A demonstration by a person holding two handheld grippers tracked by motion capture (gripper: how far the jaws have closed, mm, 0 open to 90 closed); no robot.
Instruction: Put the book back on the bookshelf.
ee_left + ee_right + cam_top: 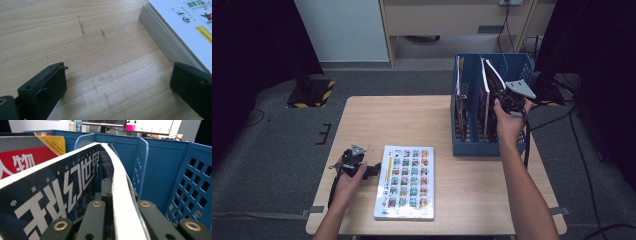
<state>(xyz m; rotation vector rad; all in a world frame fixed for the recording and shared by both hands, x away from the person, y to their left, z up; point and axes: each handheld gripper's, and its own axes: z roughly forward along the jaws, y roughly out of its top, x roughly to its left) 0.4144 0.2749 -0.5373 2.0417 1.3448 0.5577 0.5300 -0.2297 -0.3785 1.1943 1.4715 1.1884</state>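
So, roughly halfway through by the look of it. Spotted the right gripper (504,94) up at the blue rack (477,148) on the far right of the table (387,120), with jaws pinched tight on the top edge of a dark-covered magazine (62,185). Had that magazine standing upright inside the rack, in what looked like the middle slot, bowed a little at the top. Couldn't tell whether it had bottomed out or was hanging from the grip. Also noticed a red-covered magazine (25,157) already parked one slot over, so counted that one as done.

Meanwhile found the left gripper (117,82) low over the wood with jaws spread wide and nothing between them, just beside the thick white book (407,182) but not touching it. Saw that book lying flat near the front edge, well apart from the rack.

Reckoned what was left: letting go of the dark magazine, then grabbing the white book, standing it up and filing it too. Probably the fiddlier half, given the thickness.
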